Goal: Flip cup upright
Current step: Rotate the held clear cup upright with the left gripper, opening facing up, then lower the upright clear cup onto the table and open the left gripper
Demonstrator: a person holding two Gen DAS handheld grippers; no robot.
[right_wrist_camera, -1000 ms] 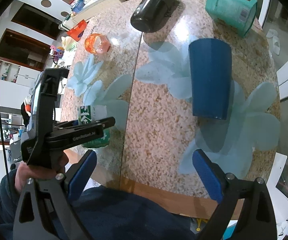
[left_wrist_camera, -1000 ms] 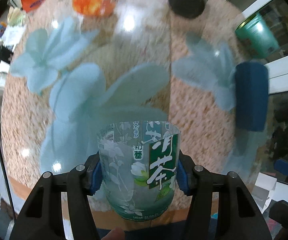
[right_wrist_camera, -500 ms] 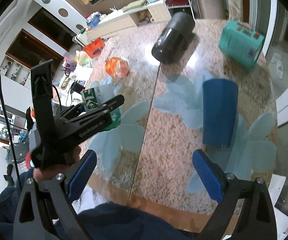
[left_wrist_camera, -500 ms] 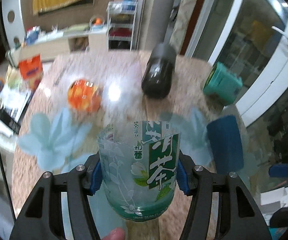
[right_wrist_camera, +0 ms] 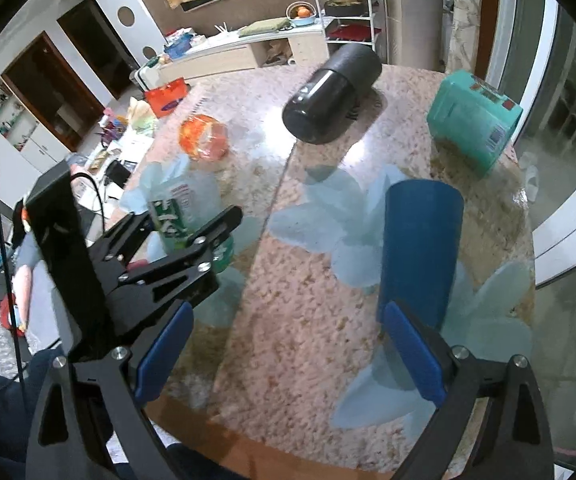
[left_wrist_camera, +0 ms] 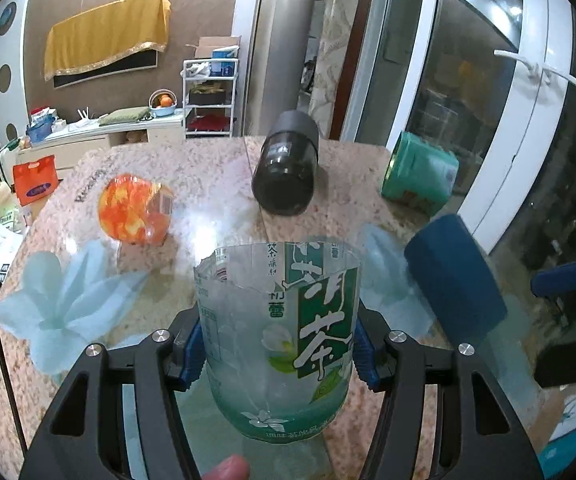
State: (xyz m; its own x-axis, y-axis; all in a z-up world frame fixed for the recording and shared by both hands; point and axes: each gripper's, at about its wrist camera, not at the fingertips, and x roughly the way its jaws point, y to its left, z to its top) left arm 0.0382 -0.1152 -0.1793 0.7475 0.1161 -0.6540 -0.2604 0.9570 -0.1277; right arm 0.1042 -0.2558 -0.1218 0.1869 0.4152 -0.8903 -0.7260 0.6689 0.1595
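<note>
My left gripper is shut on a clear plastic cup with a green tea label, cut from a bottle. Its open rim faces up and away, its base is low near the table's front edge. The cup and the left gripper also show at the left of the right wrist view. My right gripper is open and empty above the table's front edge. A dark blue cup lies on its side just ahead of its right finger.
On the pink speckled table lie a black cup on its side, a teal cup on its side and an orange cup. Pale blue flower shapes mark the tabletop. A glass door runs along the right.
My left gripper has tilted up with the cup, so the view went from looking down at the table to looking across it. The right gripper rose and drew nearer the blue cup.
</note>
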